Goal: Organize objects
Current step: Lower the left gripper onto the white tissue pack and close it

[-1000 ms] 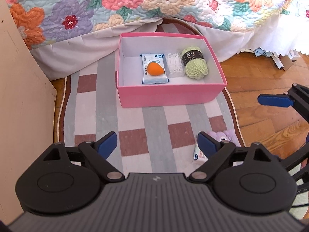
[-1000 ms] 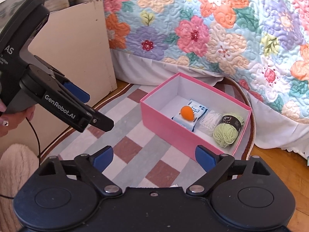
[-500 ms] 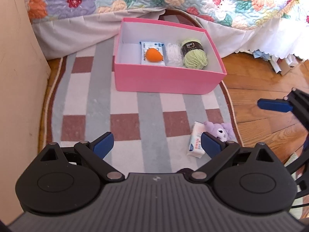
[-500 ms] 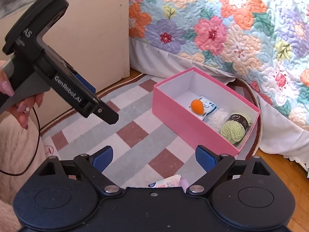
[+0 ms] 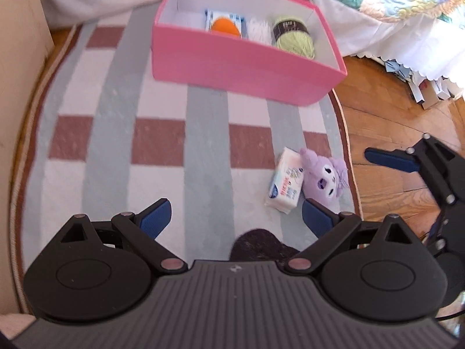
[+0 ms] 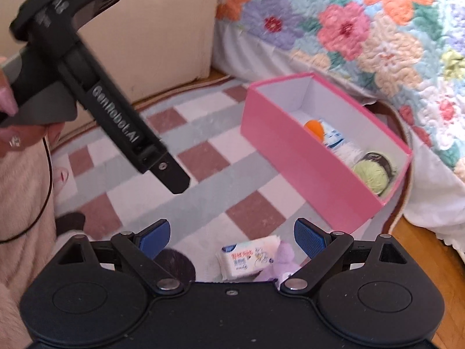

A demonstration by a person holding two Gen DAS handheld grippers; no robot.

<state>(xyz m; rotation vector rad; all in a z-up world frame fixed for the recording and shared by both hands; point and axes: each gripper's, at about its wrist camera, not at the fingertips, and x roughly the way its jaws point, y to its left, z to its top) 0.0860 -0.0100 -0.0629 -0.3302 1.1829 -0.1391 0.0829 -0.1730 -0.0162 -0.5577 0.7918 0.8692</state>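
Observation:
A pink box [image 5: 247,69] stands on the striped rug [image 5: 116,145] and holds a tissue pack with an orange ball [image 5: 225,26] on it, a white bundle and a green yarn ball [image 5: 296,39]. A white tissue pack [image 5: 286,184] and a purple plush toy [image 5: 324,176] lie side by side on the rug. My left gripper [image 5: 236,218] hangs open just left of them, empty. My right gripper [image 6: 231,237] is open above the tissue pack [image 6: 247,258] and the plush [image 6: 282,261], touching neither. One right finger [image 5: 389,160] shows beyond the plush.
A floral quilt [image 6: 363,29] hangs over the bed behind the box. A beige panel [image 5: 17,58] borders the rug's left side. Wood floor [image 5: 392,110] lies to the right, with paper scraps [image 5: 421,87] under the bed. A dark round thing [image 5: 261,244] sits below my left gripper.
Both grippers have sunk toward the rug and tilted further down. The tissue pack and the plush have come into fuller view and look larger. The box sits higher in both views.

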